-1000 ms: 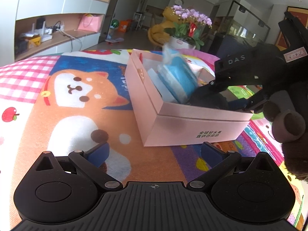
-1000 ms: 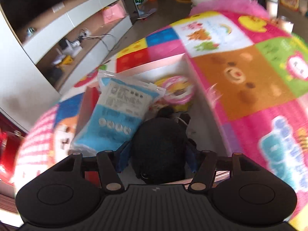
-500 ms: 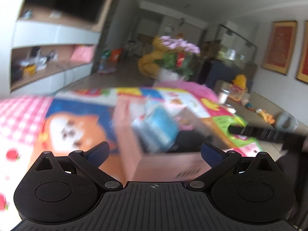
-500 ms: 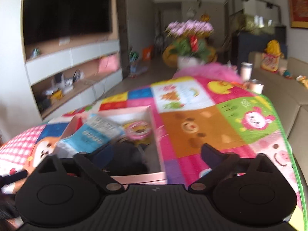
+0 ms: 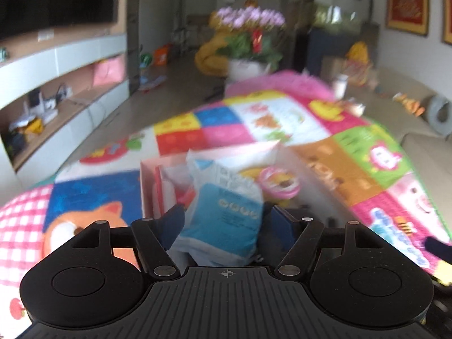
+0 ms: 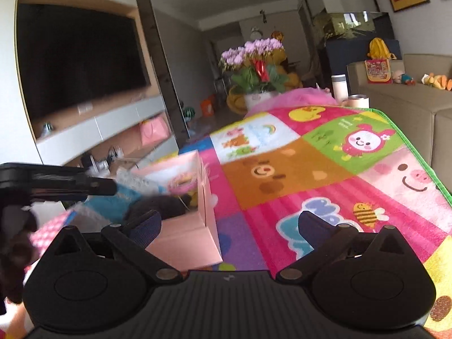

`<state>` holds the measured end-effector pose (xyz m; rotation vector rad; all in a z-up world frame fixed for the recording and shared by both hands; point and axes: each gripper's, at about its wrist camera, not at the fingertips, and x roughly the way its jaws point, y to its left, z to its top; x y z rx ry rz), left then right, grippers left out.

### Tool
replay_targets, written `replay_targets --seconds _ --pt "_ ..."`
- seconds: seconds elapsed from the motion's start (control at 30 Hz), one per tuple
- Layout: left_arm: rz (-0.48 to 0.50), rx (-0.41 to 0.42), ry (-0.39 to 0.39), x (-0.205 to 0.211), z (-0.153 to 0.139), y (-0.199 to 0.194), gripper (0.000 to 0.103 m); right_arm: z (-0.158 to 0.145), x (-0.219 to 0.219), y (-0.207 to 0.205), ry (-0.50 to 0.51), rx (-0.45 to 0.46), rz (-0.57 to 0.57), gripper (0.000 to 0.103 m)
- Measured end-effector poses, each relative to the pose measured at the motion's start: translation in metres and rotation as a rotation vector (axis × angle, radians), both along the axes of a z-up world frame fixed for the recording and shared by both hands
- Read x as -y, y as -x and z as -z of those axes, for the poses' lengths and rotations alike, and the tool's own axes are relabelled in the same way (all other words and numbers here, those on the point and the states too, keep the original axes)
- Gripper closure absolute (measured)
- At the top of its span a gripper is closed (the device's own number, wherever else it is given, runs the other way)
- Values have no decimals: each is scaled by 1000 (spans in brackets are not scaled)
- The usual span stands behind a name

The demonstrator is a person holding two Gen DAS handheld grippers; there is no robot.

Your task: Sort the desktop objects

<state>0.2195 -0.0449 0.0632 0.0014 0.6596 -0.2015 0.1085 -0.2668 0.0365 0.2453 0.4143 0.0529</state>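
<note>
A pink cardboard box (image 5: 147, 189) stands on a colourful cartoon mat (image 5: 254, 124). A blue and white packet (image 5: 226, 212) stands upright in it, next to a pink ring toy (image 5: 279, 182). My left gripper (image 5: 226, 220) is over the box's near end. Its jaws are closing with the packet between them; through the blur the pads look near its sides, and I see no press. My right gripper (image 6: 226, 223) is open and empty, low over the mat (image 6: 310, 169) at the box's (image 6: 183, 240) right wall. A black soft object (image 6: 158, 206) lies inside the box.
A potted plant with purple flowers (image 6: 254, 65) stands past the mat's far end, with a white cup (image 6: 339, 86) and a tape roll (image 6: 358, 101) near it. A beige sofa (image 6: 409, 107) runs along the right. A television wall with shelves (image 6: 84, 65) is on the left.
My right gripper let go of the black soft object in the box, opened wide and drew back to the right. My left gripper swung over the box and its jaws narrowed around the packet.
</note>
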Motion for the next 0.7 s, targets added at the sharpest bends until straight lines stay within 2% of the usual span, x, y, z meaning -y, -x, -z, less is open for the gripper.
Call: replay_targets --seconds 0.07,0.1,0.17,0.3,0.37,0.43,0.5,0.6,0.7 --pt "17 -105 103 -1 10 -12 25 -1 -2 6 18 31 5 0" --pt "34 -132 151 -2 11 -14 25 -2 -2 10 22 49 6 0" --pt "58 -165 188 0 12 -18 25 -4 -3 15 30 82 4 0" --pt "41 -193 269 -17 9 -17 27 -4 -8 20 64 111 -13 0" --pt "21 -141 307 -27 -1 -1 12 -4 -11 21 75 114 -19 0" --pt "10 -51 268 -26 -12 15 8 -3 -11 21 75 107 -24 0" --pt "22 35 190 -26 -21 41 6 -2 -12 18 77 86 -36 0" --pt "60 120 1 -17 -19 78 2 3 -18 10 103 28 -64 0" --pt "98 136 -193 -7 0 102 1 8 -26 4 142 -9 -78 0"
